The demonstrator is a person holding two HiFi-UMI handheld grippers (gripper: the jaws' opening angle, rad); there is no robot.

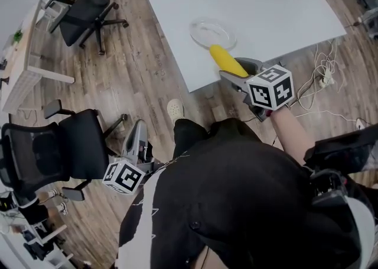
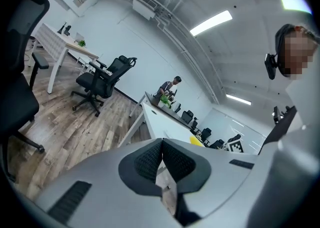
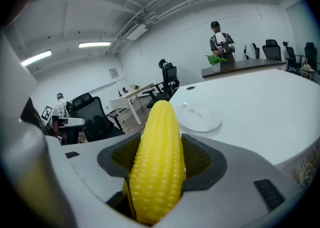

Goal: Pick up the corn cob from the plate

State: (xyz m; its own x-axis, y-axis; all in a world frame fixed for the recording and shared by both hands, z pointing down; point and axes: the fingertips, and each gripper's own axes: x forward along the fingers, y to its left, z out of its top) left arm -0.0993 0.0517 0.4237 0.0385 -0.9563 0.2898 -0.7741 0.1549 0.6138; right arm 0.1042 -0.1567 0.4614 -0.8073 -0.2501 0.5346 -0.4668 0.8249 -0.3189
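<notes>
A yellow corn cob [image 1: 227, 61] [image 3: 157, 157] sits clamped between the jaws of my right gripper [image 1: 235, 74] [image 3: 159, 164], lifted off and held over the table's near edge. The clear glass plate [image 1: 212, 33] [image 3: 200, 118] lies bare on the white table [image 1: 266, 7], just beyond the cob's tip. My left gripper [image 1: 138, 138] [image 2: 161, 164] hangs low at my left side over the wooden floor, jaws shut together with nothing between them.
Black office chairs [image 1: 88, 7] [image 1: 56, 149] stand on the wood floor left of the table. Cables [image 1: 322, 73] trail on the floor at the right. A person [image 3: 220, 41] stands beyond a far desk with a plant [image 3: 216, 59].
</notes>
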